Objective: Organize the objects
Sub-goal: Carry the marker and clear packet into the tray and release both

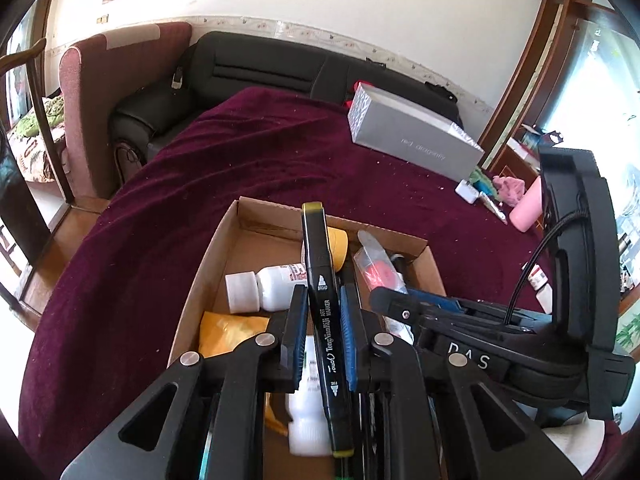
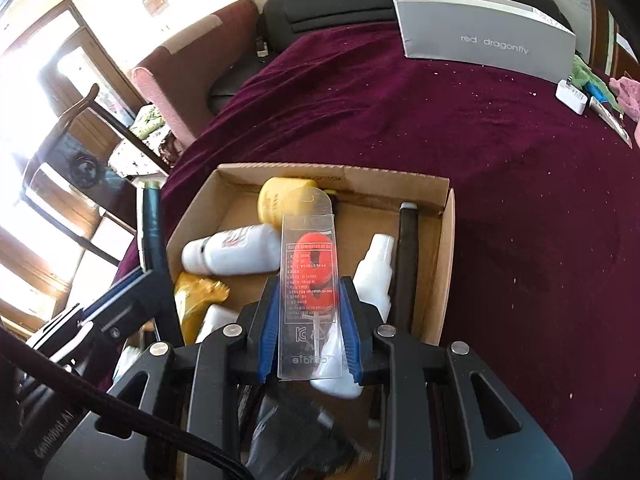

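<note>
- Left wrist view: my left gripper (image 1: pixel 324 320) is closed almost fully on a black art marker (image 1: pixel 322 308). The blue pads press its barrel from both sides, and the marker runs straight along the fingers with one yellow-trimmed cap ahead and the other toward the camera.
- Held lengthwise like this, the marker should slide into the box without catching on a wall – that is my guess at the reason.
- Beneath it sits an open cardboard box (image 1: pixel 224 236) on a dark red velvet cloth (image 1: pixel 248 152). Inside I can see a white bottle (image 1: pixel 264 286) lying on its side, a yellow cap-like piece behind the marker, and a yellow packet (image 1: pixel 228 330) near the front.
- My right gripper (image 1: pixel 384 300) reaches in from the right side over the same box, carrying something red in clear plastic.
- A grey shoebox (image 1: pixel 416 136) rests far back on the cloth, with small loose items just beside it.
- Right wrist view: my right gripper (image 2: pixel 310 328) is part-closed on a clear plastic packet (image 2: pixel 310 280) with a red object inside; the pads grip its two long edges, so it stands flat and facing the camera.
- It hangs over the cardboard box (image 2: pixel 444 248), above a white spray bottle (image 2: pixel 374 276).
- I judge both items are about to be set into the box – neither is released yet.
</note>
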The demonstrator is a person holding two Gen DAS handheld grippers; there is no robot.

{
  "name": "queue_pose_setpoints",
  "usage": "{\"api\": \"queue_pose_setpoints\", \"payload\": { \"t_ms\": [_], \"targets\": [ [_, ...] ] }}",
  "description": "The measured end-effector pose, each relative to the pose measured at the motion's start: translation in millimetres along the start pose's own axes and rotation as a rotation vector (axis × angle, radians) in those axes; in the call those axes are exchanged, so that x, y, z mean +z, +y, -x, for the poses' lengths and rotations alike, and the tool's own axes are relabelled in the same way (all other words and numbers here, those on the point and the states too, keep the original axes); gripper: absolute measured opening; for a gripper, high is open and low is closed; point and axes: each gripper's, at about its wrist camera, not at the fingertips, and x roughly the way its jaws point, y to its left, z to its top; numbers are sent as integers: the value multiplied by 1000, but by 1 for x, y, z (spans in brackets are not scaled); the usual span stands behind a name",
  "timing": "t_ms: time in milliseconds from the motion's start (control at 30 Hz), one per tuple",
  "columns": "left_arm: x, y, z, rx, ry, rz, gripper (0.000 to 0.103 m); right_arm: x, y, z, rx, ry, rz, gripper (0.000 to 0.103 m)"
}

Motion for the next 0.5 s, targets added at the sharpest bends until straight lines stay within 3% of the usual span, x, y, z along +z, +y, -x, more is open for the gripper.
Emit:
{"api": "queue_pose_setpoints", "payload": {
  "t_ms": [267,500],
  "targets": [
    [1,7,-11,12,23,39,13,8,-6,-15,-37,9,-9,26],
    [-2,0,8,7,1,41,17,6,-12,-2,-29,-18,-33,30]
  ]
}}
